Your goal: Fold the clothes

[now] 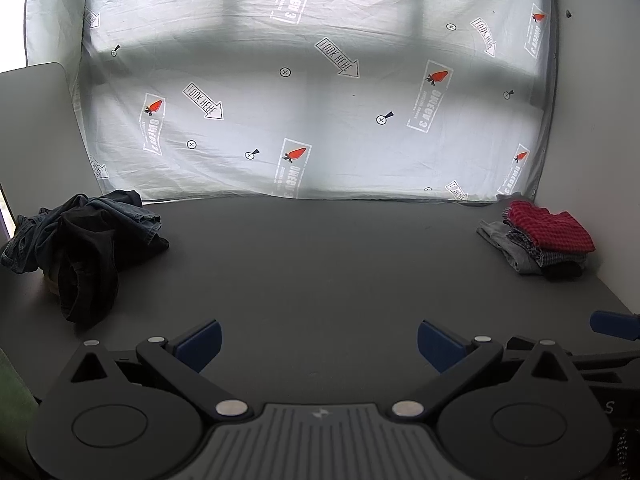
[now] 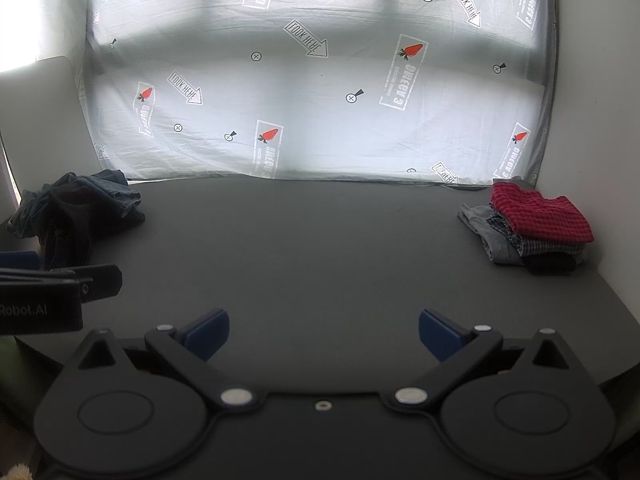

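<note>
A loose heap of unfolded dark clothes (image 1: 84,240), denim and black, lies at the table's far left; it also shows in the right wrist view (image 2: 76,208). A stack of folded clothes (image 1: 540,240) with a red checked piece on top sits at the far right, also in the right wrist view (image 2: 536,224). My left gripper (image 1: 319,344) is open and empty above the near edge of the dark grey table (image 1: 320,260). My right gripper (image 2: 324,334) is open and empty beside it, to the right.
A pale printed sheet (image 1: 312,92) hangs behind the table as a backdrop. A white wall (image 1: 600,140) borders the right side. A grey panel (image 1: 32,128) stands at the far left. Part of the left gripper's body (image 2: 52,288) shows at the right wrist view's left edge.
</note>
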